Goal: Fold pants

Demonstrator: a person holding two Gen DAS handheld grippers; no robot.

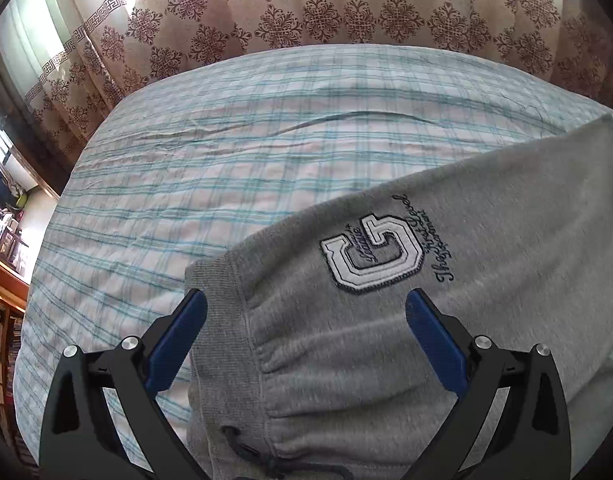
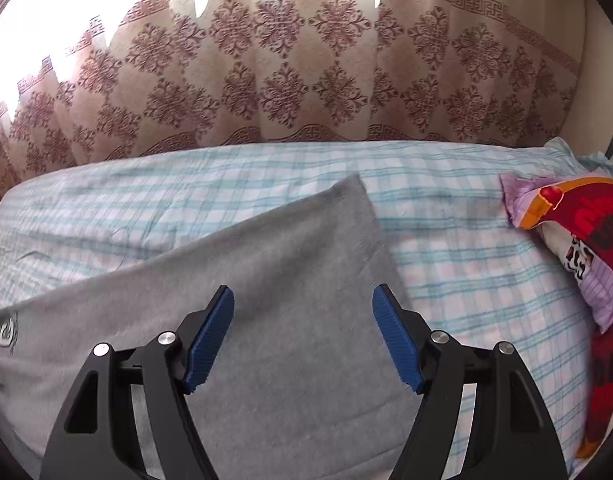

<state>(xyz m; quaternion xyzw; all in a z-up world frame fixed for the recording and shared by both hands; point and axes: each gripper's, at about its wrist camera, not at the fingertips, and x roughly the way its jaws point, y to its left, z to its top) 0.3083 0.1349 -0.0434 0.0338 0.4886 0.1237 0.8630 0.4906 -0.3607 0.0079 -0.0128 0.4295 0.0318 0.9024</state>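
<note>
Grey sweatpants (image 1: 486, 240) lie flat on the checked bed sheet (image 1: 186, 160), with a white "G" patch (image 1: 370, 258) and a ribbed waistband (image 1: 222, 320) with a dark drawstring. My left gripper (image 1: 306, 304) is open, its blue pads either side of the waist end, just above the cloth. In the right wrist view the pants' leg end (image 2: 298, 248) stretches away to a corner. My right gripper (image 2: 302, 300) is open and empty above that leg end.
A patterned curtain (image 2: 306, 80) hangs behind the bed. A colourful pillow (image 2: 578, 240) lies at the right on the sheet (image 2: 486, 280). Wooden shelves (image 1: 2, 312) with books stand left of the bed.
</note>
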